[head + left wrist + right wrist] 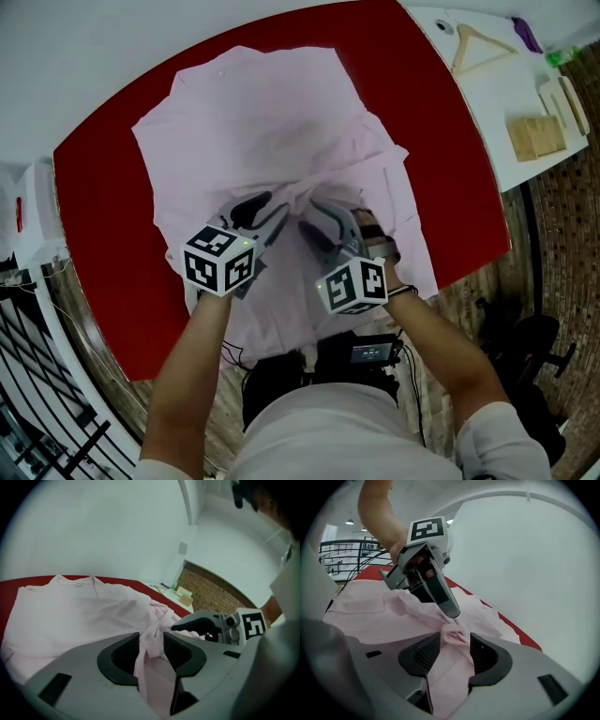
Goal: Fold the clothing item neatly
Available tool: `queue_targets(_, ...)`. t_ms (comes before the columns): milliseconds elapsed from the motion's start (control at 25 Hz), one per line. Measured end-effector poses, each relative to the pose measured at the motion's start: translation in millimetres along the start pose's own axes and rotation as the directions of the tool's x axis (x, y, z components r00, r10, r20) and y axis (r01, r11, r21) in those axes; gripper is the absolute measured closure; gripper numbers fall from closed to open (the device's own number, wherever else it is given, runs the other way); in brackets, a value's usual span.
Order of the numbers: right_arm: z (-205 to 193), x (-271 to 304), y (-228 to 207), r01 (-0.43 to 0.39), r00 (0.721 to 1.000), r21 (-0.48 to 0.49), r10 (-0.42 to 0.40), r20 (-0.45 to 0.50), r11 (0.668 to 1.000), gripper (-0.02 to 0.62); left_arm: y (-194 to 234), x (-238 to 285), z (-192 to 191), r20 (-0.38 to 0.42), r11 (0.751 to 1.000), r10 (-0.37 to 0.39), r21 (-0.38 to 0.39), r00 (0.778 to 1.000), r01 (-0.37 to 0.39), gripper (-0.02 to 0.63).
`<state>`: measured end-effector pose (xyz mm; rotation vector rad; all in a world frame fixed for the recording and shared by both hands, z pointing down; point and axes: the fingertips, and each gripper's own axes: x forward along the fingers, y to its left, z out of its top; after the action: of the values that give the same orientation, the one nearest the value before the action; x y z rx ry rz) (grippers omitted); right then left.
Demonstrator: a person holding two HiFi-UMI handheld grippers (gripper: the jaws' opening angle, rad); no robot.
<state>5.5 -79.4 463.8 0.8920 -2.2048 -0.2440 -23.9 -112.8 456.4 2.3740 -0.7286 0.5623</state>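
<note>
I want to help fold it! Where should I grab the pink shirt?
Probably the raised bunch mid-shirt, coming from the near edge: it stands up off the red table, while the rest of the pink shirt lies flat.

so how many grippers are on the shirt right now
2: left gripper on the middle of the pink shirt; right gripper just beside it, tips nearly meeting. Each has fabric between its jaws.

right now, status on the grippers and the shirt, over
Left hand-held gripper: jaws round a fold of the pink shirt, grip unclear. Right hand-held gripper: open, fabric loose between. Shirt bunched mid red table. Nothing in the way.
</note>
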Motion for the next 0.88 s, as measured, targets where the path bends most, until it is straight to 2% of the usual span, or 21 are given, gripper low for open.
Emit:
queue_targets(80,-12,-3,-10,0.022,0.999,0.012,-0.022,-0.024,1.000,0.414,-2,12,-4,-0.053,0.998,0.034,0.047,0.998,-0.031,0.454)
queue_targets(200,-23,-5,-21,0.041,0.998,0.028,-0.040,-0.043,0.999,0.414,-2,26,-5,-0.091,0.991,0.098,0.101,0.991,-0.089,0.448)
queue_targets(400,-36,-2,-25,0.039,0.997,0.037,-0.037,-0.066,0.999,0.415,9,42,-6,-0.128,0.974,0.199,0.132,0.972,-0.182,0.454)
queue_targets(480,-42,-1,-25,0.035,0.996,0.046,-0.032,-0.080,0.998,0.415,12,40,-6,-0.115,0.976,0.211,0.085,0.971,-0.202,0.546)
queue_targets(520,-44,0,-25,0.034,0.996,0.053,-0.030,-0.087,0.998,0.414,15,35,-5,-0.095,0.975,0.219,0.047,0.971,-0.215,0.557)
queue_targets(680,-57,2,-28,0.025,0.994,0.085,-0.016,-0.111,0.996,0.416,25,9,-1,-0.008,0.954,0.286,-0.095,0.958,-0.285,0.566)
queue_targets(880,-68,5,-25,-0.004,0.992,0.112,0.018,-0.125,0.994,0.416,39,-21,-22,-0.006,0.906,0.370,-0.220,0.929,-0.362,0.565)
